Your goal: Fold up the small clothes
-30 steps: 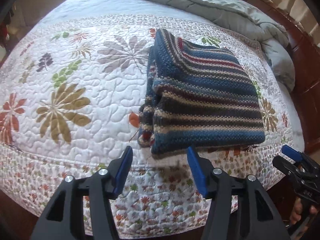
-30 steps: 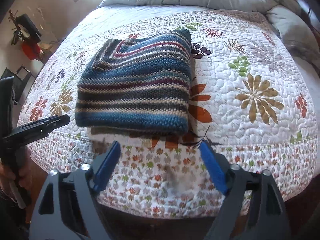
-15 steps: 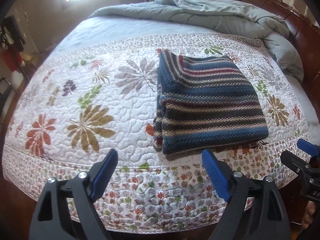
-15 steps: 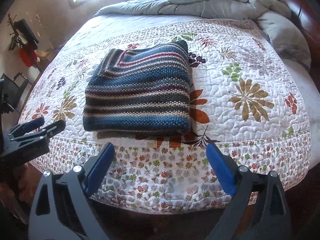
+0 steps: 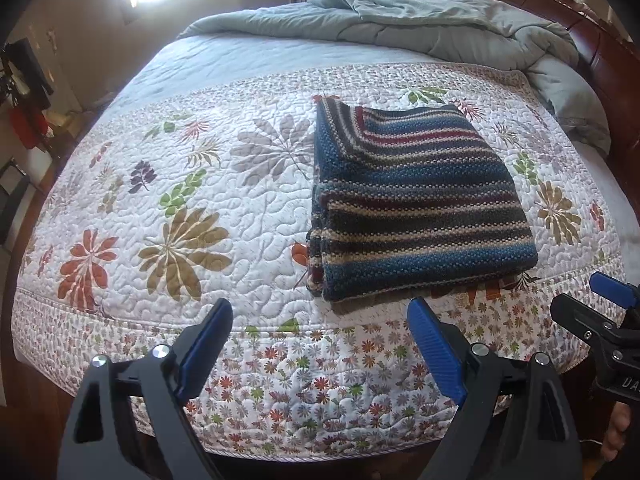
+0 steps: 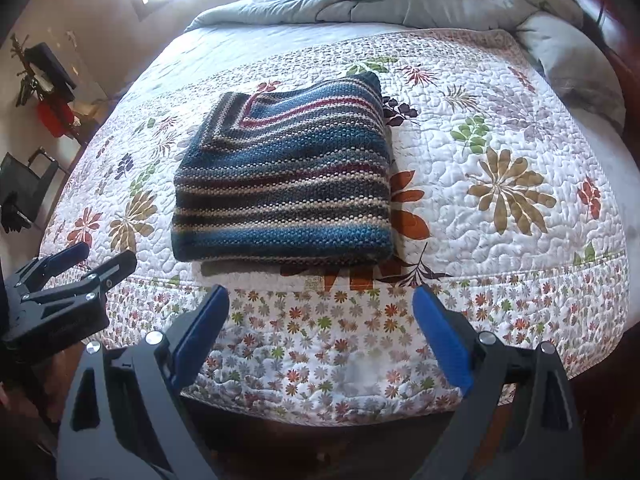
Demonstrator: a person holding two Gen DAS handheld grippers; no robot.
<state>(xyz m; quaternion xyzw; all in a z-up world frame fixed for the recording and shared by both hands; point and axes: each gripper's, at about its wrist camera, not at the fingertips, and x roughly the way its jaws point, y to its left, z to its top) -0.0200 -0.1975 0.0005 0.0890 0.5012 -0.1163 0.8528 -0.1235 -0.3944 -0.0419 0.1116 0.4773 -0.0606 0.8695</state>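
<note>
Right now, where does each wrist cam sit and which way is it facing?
Left wrist: on the left gripper, aimed down over the bed's near edge at the folded striped sweater; own open fingers, right gripper at right.
Right wrist: on the right gripper, same aim; open fingers, left gripper at left.
Shared: sweater, floral quilt, grey comforter.

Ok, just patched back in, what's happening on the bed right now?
A person holds a two-finger gripper in each hand at the foot of the bed. The striped knit garment lies folded into a neat rectangle on the floral quilt, untouched. The left gripper has just been opening and stands wide with nothing between its fingers; the right gripper is open and empty too. Both hover short of the garment, so the fold looks done.
</note>
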